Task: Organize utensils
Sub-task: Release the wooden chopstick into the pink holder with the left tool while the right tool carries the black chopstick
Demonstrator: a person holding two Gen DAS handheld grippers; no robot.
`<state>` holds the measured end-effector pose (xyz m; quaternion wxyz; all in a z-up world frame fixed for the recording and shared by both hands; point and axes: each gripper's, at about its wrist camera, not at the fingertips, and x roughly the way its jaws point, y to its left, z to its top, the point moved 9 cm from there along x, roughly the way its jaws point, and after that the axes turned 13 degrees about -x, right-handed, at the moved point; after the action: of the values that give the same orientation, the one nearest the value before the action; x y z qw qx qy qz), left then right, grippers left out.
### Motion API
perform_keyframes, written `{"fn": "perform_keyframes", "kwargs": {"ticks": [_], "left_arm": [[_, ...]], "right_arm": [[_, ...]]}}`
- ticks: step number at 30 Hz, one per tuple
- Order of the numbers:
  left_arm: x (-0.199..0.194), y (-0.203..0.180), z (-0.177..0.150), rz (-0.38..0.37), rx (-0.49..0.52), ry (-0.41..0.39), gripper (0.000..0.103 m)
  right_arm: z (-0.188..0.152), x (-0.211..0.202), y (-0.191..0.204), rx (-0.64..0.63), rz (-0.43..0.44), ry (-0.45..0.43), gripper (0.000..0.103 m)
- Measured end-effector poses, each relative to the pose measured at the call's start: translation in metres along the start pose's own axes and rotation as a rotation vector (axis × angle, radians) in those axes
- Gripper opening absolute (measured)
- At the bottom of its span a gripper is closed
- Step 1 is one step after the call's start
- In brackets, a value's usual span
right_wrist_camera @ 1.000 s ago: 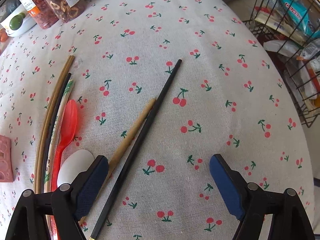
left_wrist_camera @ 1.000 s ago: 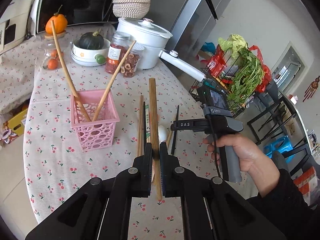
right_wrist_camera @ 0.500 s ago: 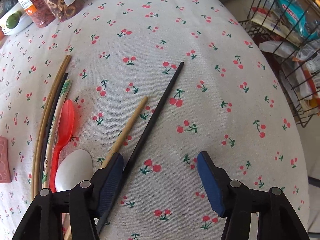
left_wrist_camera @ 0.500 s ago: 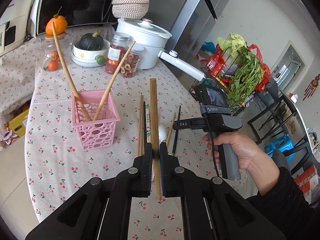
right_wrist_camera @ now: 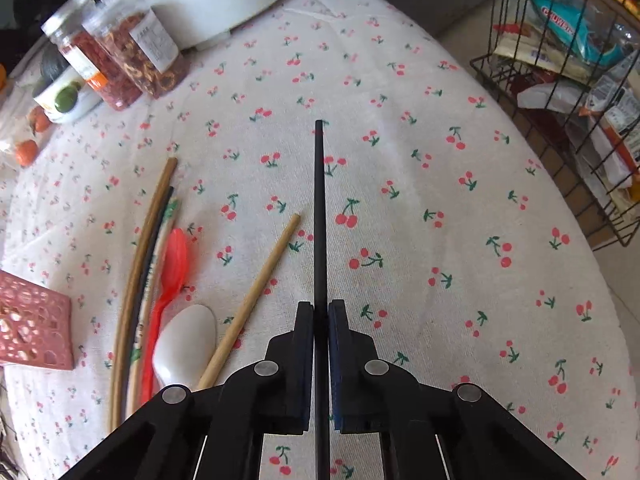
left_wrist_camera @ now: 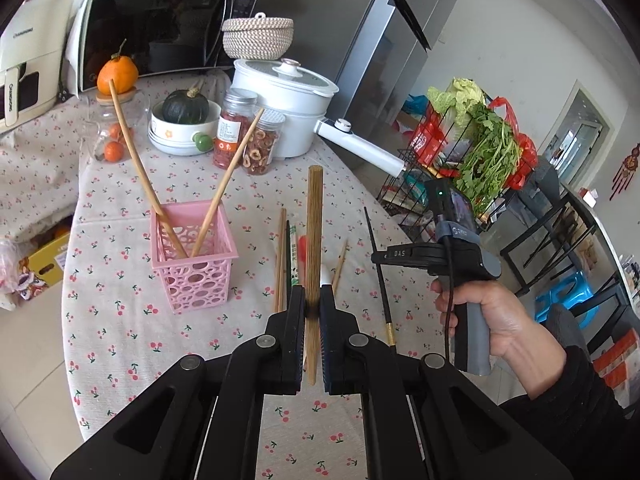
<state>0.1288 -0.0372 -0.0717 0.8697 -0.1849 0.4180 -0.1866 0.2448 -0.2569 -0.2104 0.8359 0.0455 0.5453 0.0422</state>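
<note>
My left gripper is shut on a thick brown wooden chopstick that points away over the table. My right gripper is shut on a thin black chopstick, which is held clear of the cloth. In the left wrist view the black chopstick hangs steeply from the right gripper. The pink basket stands to the left with two wooden chopsticks leaning in it. On the cloth lie a light wooden chopstick, a white spoon, a red spoon and long thin chopsticks.
Two jars, a white pot with a long handle, and a bowl holding a squash crowd the far side of the table. A wire rack of vegetables stands off the table's right edge. A hand grips the right tool.
The right gripper's jaws went from wide apart to shut on the black chopstick and raised it off the cloth. The left gripper kept its hold and barely moved.
</note>
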Motion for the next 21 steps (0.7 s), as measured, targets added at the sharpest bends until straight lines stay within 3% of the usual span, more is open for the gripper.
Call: {"fn": "perform_keyframes", "kwargs": {"ticks": [11,16,21], "left_arm": [[-0.041,-0.019,0.023,-0.007,0.015,-0.14,0.006],[-0.065,-0.02,0.043,-0.023,-0.008,-0.217,0.006],[-0.088,-0.012,0.062,0.016,-0.011,-0.314,0.006]], "right_arm": [[0.001,-0.127,0.022,-0.045,0.14,-0.347,0.005],[0.0,-0.163,0.043,-0.096,0.177,-0.431,0.005],[0.003,-0.18,0.065,-0.155,0.2,-0.482,0.005]]}}
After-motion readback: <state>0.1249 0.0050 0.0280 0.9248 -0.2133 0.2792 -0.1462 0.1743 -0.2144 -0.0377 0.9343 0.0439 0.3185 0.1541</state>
